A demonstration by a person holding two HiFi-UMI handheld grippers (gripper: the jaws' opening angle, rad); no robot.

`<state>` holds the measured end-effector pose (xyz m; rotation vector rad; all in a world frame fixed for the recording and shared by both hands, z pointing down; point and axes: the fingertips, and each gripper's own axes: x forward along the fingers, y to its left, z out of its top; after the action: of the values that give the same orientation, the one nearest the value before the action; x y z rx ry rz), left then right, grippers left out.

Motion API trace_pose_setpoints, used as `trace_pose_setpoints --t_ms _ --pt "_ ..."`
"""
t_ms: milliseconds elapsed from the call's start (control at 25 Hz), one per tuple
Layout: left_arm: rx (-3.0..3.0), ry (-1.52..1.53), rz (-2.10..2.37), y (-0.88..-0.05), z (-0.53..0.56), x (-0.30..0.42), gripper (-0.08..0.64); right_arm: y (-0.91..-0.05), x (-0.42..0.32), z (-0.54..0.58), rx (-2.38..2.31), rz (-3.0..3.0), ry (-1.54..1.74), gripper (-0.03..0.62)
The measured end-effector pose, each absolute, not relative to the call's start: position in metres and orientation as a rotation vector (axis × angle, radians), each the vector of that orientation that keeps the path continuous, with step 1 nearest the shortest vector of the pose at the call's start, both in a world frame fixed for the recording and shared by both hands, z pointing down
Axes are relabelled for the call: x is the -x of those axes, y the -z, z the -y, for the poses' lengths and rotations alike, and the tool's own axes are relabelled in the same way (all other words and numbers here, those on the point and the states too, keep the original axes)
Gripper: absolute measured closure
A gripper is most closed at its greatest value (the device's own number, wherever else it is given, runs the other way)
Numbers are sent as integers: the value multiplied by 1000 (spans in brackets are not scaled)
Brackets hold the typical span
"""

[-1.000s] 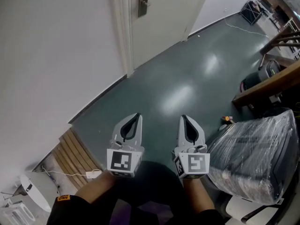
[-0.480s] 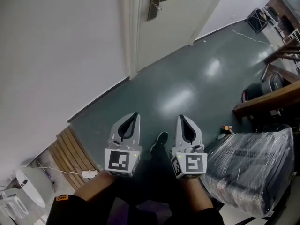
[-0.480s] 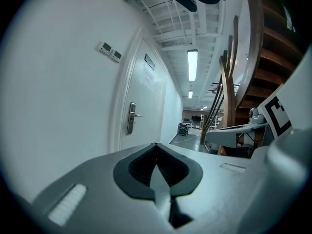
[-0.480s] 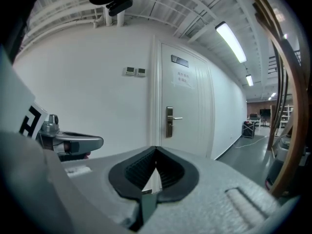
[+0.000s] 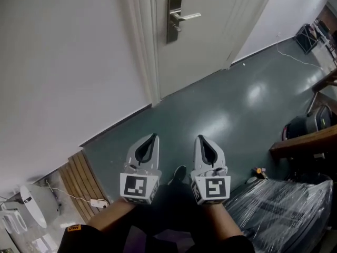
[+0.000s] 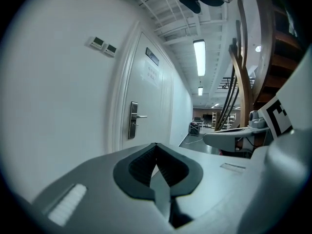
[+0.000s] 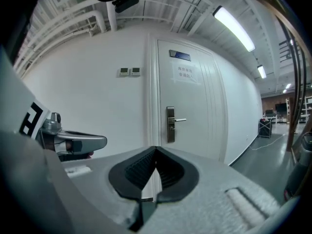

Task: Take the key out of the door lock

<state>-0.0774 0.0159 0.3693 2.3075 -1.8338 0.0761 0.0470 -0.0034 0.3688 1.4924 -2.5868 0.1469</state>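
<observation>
While well apart from the door lock [image 5: 174,17], left hand-held gripper [image 5: 152,137] and right hand-held gripper [image 5: 200,138] clenched, empty

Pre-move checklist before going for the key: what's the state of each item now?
1. Door lock in sight: ok, it shows in the head view and both gripper views.
2. Key seen in the lock: cannot tell, too small to make out.
3. Right gripper near the lock: not ok, it is low over the floor, well short of the door.
4. Right gripper's jaws apart for a grasp: not ok, together, nothing between them.
5. Left gripper free: ok, jaws together, nothing held.
6. Way to the door: ok, nothing shows on the floor between.
</observation>
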Motion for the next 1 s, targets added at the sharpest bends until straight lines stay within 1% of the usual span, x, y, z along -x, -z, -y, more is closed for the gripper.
trace_pose_setpoints --t_ms 360,760,1000 --pt "-2236 -137 1937 -381 42 61 541 -379 -68 81 -1397 2632 -181 600" --pt "-2228 -91 1884 -389 138 87 541 -368 -40 164 -1411 2590 -134 601" --pt "-2331 -59 1809 -373 208 101 541 -361 -20 222 -1441 2554 -105 600"
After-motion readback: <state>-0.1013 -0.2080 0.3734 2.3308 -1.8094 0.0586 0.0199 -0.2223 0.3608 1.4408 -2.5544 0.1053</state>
